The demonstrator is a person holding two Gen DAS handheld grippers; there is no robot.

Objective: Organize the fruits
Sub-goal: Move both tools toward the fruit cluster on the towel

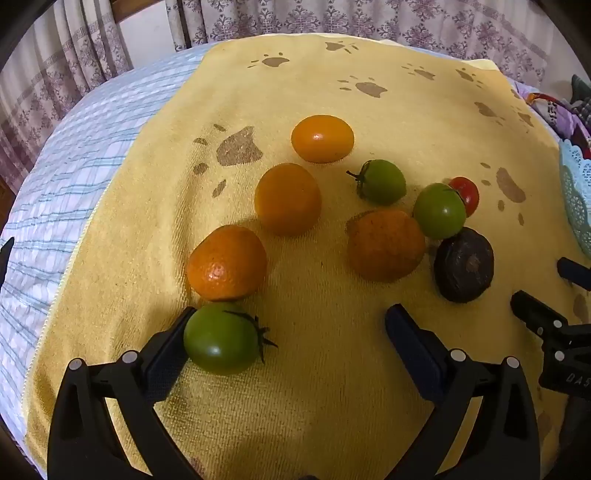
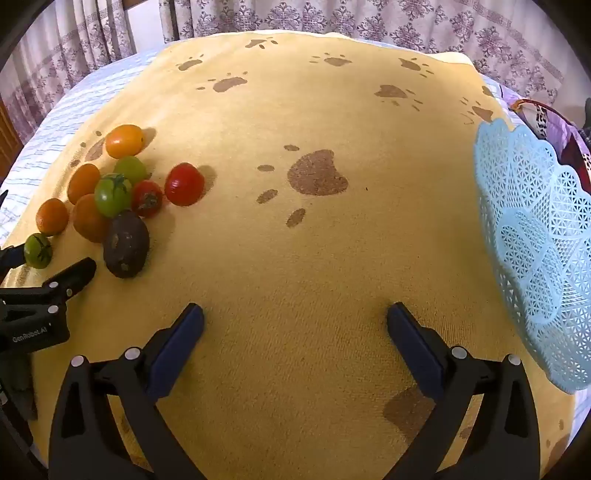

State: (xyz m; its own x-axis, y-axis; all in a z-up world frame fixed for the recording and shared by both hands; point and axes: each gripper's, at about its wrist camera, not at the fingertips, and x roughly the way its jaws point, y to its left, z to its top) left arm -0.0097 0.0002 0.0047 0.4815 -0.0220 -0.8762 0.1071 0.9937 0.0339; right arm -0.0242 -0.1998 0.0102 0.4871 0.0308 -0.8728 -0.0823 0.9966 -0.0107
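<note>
While the left gripper [image 1: 291,325] stands with its jaws spread wide, a green tomato [image 1: 221,338] lies against the inner face of its left finger [image 1: 166,350]; the right finger is well apart from the tomato, so nothing is clamped. Just beyond this tomato sits a mandarin [image 1: 226,263], nearly touching it. Two more orange fruits [image 1: 288,198] run in a line toward the far side, the farthest being smooth and glossy [image 1: 322,138]. To the right, a dull orange [image 1: 386,244] sits close to two green tomatoes [image 1: 439,210], a red tomato [image 1: 466,195] and a dark purple round fruit [image 1: 463,264], all bunched closely.

The right gripper [image 2: 295,325] is likewise open, holding nothing, above a bare stretch of the yellow paw-print towel [image 2: 314,258]. From its view the fruit cluster sits at the left of the towel, with a second red tomato [image 2: 184,184] at the cluster's right side. A wide span of towel lies between the fruit and the pale blue lattice basket [image 2: 535,240], which rests at the towel's right edge. The towel's left edge gives way to a blue-checked cloth [image 1: 66,177], close beside the mandarin. Patterned curtains [image 2: 332,18] hang past the far edge.
</note>
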